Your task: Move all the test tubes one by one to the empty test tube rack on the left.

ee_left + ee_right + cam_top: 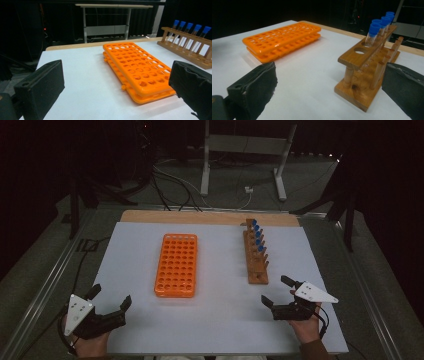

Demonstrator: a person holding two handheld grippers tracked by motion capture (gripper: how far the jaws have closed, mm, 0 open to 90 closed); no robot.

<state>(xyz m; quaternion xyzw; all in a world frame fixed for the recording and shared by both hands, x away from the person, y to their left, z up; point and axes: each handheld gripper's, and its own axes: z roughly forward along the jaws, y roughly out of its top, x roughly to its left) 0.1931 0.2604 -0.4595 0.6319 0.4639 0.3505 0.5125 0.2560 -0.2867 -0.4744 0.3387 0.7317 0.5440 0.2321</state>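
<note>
Beside right tongs [329, 82], wooden rack's [367, 75] nearest hole empty; overhead hides it.

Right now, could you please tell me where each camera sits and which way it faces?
High view: above the person's side, looking forward and down on the white table; both hands, left gripper and right gripper show.
Left gripper view: low between its open jaws, facing the orange tube rack.
Right gripper view: low between its open jaws, facing the wooden rack of blue-capped tubes.
Shared: both gripper views show both racks.
</note>
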